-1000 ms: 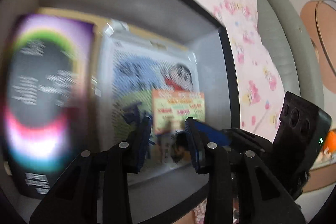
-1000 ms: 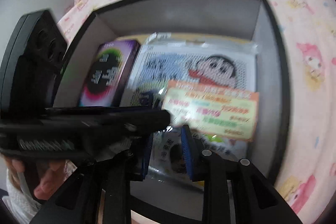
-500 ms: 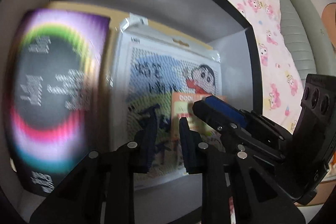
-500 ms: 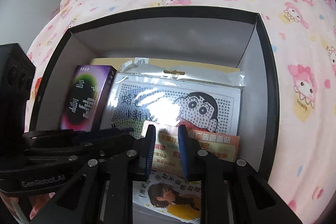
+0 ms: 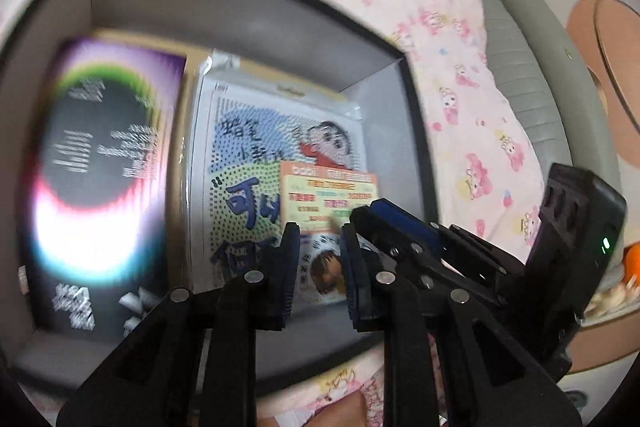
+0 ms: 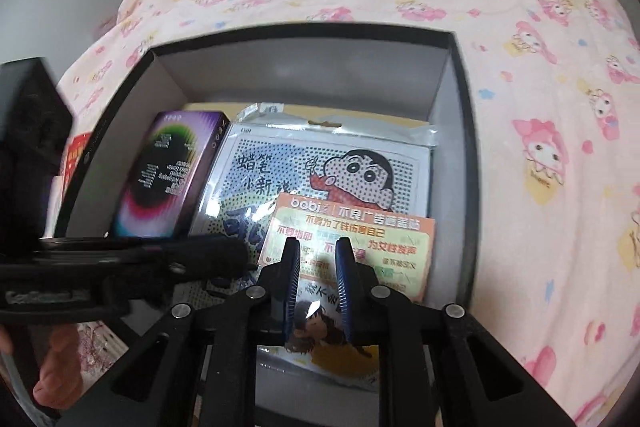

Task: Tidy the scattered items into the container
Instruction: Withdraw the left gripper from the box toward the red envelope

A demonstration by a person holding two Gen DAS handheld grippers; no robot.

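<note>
Hovering over the grey box that fills the frame's centre on the pink bedspread, both grippers hang empty. Inside, the cartoon pegboard pack lies flat at centre, long axis running toward the far wall, its hanger tab at the top. Purple box sits left of it, lengthwise the same way. Orange sticker card lies crosswise over the pack's lower right. Right gripper and left gripper both show narrow gaps, nothing between them. Best move, I'd judge: lift both straight up, clear of the walls.
</note>
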